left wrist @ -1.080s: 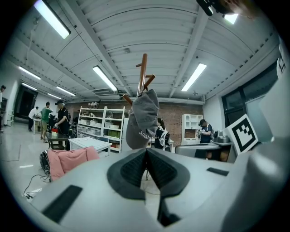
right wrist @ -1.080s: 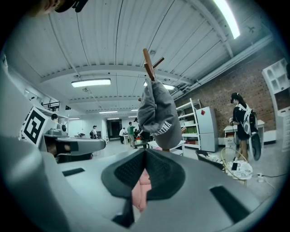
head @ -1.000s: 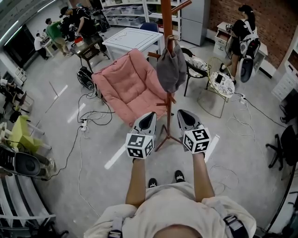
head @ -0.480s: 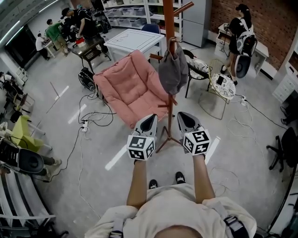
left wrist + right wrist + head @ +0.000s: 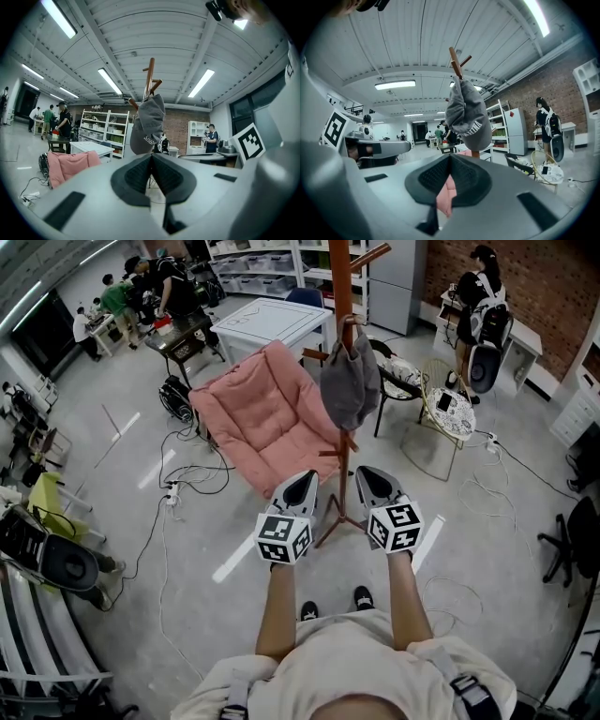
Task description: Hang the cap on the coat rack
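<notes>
While the grey cap [image 5: 349, 376] hangs from a peg on the wooden coat rack [image 5: 341, 277], it sits ahead of and above both grippers, roughly on the line that runs between them. The left gripper [image 5: 298, 486] and right gripper [image 5: 373, 482] are held side by side and level. Each has its jaws pressed together with nothing gripped, well apart from the cap. Only the rack's own pole and lower pegs stand between the tips and the cap.

Ahead and to the left of the left gripper, a pink cushioned chair [image 5: 262, 413] stands close beside the rack, with a white table [image 5: 272, 320] beyond it. Ahead and to the right of the right gripper are a black chair [image 5: 394, 371] and a round wire-frame chair [image 5: 457, 418]. Loose cables [image 5: 183, 479] trail over the floor far out to the left.

The head view alone shows the rack's feet on the floor just past the tips. The two gripper views show the cap from below against the ceiling, with white print on its band. In the right gripper view, pink shows through the slit under the closed jaws.
</notes>
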`<action>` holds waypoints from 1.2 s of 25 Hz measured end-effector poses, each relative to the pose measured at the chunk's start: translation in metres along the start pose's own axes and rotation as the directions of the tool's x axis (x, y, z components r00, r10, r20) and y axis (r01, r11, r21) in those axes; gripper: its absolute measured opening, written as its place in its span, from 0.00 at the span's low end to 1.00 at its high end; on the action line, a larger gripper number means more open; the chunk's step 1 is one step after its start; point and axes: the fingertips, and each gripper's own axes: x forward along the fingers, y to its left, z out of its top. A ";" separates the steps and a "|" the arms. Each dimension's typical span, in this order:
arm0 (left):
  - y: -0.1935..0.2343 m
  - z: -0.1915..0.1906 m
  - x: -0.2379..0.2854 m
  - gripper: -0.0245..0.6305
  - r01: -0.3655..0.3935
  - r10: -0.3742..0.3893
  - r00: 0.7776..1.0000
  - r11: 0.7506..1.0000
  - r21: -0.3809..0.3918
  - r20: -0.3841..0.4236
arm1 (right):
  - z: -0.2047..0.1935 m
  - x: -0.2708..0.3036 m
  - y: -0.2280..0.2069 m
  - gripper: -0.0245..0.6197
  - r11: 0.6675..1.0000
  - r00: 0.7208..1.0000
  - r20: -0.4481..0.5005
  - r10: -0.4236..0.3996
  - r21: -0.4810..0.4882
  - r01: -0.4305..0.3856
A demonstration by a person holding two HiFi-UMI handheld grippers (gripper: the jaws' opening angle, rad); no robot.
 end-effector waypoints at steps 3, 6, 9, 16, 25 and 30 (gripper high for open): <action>-0.003 0.001 -0.002 0.05 0.017 -0.017 1.000 1.000 -0.011 0.007 | 0.001 -0.002 0.002 0.05 1.000 1.000 0.001 -0.001 -0.003 0.001; -0.005 0.004 -0.003 0.05 0.026 -0.025 1.000 0.999 -0.022 0.019 | 0.001 -0.004 0.001 0.05 1.000 1.000 -0.003 -0.006 -0.017 0.006; -0.008 0.005 -0.003 0.05 0.033 -0.033 0.999 0.999 -0.019 0.021 | 0.001 -0.006 0.001 0.05 1.000 1.000 0.002 -0.008 -0.016 0.008; -0.016 0.003 -0.002 0.05 0.074 -0.074 0.997 0.997 -0.030 0.017 | 0.001 -0.010 0.003 0.05 1.000 1.000 0.004 -0.004 0.005 0.004; -0.015 -0.005 0.001 0.05 0.060 -0.060 0.998 0.997 -0.040 -0.003 | 0.009 -0.018 -0.001 0.05 1.000 0.999 0.037 0.006 0.016 -0.006; -0.012 0.002 -0.001 0.05 0.059 -0.058 0.998 0.997 -0.045 0.012 | 0.014 -0.020 -0.001 0.05 1.000 0.999 0.042 -0.002 0.016 0.001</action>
